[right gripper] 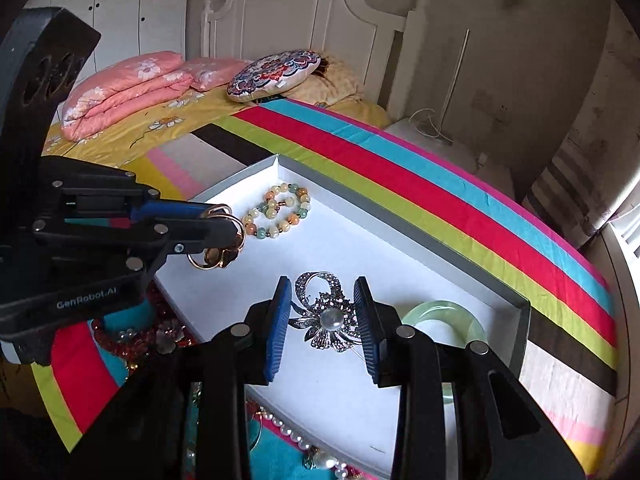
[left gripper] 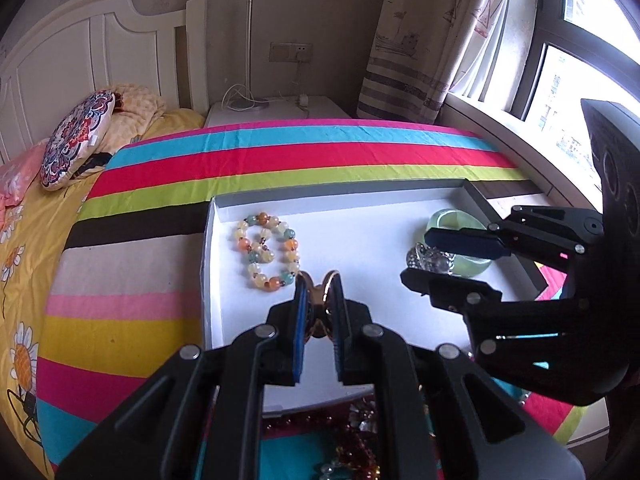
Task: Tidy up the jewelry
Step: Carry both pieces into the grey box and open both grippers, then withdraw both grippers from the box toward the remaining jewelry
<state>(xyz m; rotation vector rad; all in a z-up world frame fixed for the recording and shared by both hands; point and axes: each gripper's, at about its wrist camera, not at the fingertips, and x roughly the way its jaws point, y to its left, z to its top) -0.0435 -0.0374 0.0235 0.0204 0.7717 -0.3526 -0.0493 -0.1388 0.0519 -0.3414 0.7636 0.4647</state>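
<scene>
A shallow white box (left gripper: pixel 360 236) lies on the striped cloth. My left gripper (left gripper: pixel 319 284) is shut on a gold ring-shaped piece (left gripper: pixel 320 300) over the box's near left part. Just beyond it rests a beaded bracelet (left gripper: pixel 268 252) of cream, orange and green beads. My right gripper (right gripper: pixel 322 282) is shut on a silver brooch (right gripper: pixel 326 320) with a pearl centre, over the box's right part. A pale green jade bangle (right gripper: pixel 444 312) lies in the right corner beside it. In the right wrist view the left gripper (right gripper: pixel 224 220) carries the gold piece (right gripper: pixel 218 258) near the bracelet (right gripper: pixel 280 208).
Loose jewelry lies on the cloth in front of the box: red beads (right gripper: pixel 120 340) and a pearl string (right gripper: pixel 292 432). The striped cloth (left gripper: pixel 280 156) covers a bed with pillows (left gripper: pixel 76 144) and a white headboard (right gripper: pixel 320 12). A window sill (left gripper: pixel 500 128) runs along the right.
</scene>
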